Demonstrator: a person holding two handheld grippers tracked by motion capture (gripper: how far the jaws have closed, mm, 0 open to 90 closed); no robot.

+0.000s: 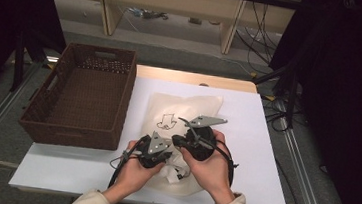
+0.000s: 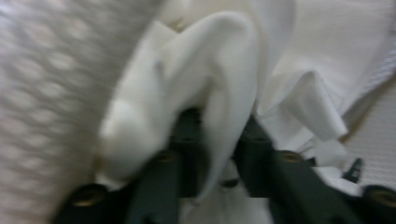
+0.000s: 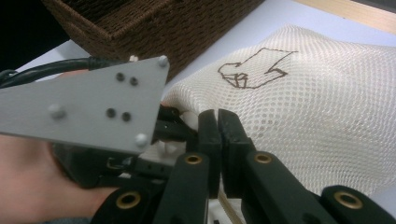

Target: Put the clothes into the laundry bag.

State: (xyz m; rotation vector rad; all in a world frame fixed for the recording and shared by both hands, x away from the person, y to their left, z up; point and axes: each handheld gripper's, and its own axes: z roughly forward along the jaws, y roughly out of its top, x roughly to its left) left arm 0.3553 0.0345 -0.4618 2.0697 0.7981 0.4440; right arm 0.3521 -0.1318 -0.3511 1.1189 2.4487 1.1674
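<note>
Lying on the white desk (image 1: 247,118) beside an empty brown wicker basket (image 1: 81,97), the cream mesh bag (image 1: 188,110) holds white cloth (image 2: 219,70); the right gripper (image 3: 218,121) has its fingers clamped together on the bag's edge; the left gripper (image 2: 219,135) stands part open around a soft cloth fold.

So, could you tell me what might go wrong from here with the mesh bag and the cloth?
The left gripper has only a thin fold of white cloth between its jaws, so it could slip out. The right gripper pinches the mesh bag at its edge; pulling may snag or tear it. Both grippers crowd together and might collide.
</note>
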